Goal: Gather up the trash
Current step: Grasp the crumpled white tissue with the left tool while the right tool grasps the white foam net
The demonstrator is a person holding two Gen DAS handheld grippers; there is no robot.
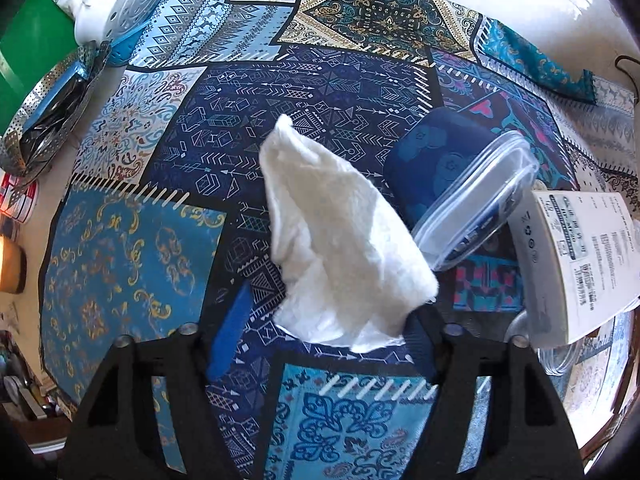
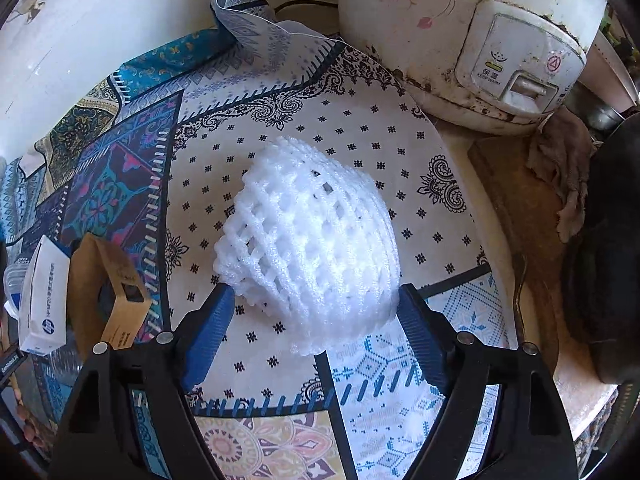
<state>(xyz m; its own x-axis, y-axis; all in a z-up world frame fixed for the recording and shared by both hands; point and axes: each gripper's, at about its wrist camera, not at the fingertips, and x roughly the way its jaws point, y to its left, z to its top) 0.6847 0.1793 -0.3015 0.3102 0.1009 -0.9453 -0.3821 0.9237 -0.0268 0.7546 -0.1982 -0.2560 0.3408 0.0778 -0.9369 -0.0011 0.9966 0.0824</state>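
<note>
left gripper (image 1: 320,336): jaws wide, tissue (image 1: 340,240) between, touching right pad | right gripper (image 2: 316,332): jaws wide, touching both sides of foam net (image 2: 312,240) | bench (image 2: 360,128): patterned cloth

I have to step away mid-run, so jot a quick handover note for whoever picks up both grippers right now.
Left gripper: jaws wide apart, a crumpled white tissue between them, nearer the right finger; not clamped.
Right gripper: open, fingers flanking a white foam fruit net on the patterned tablecloth; no squeeze visible.
Other likely trash: clear plastic lid, white printed box, brown cardboard box beside a white HP box.
Done: nothing visibly collected; no bin in view.
Left: close on tissue and net, bin them, then the rest.
</note>
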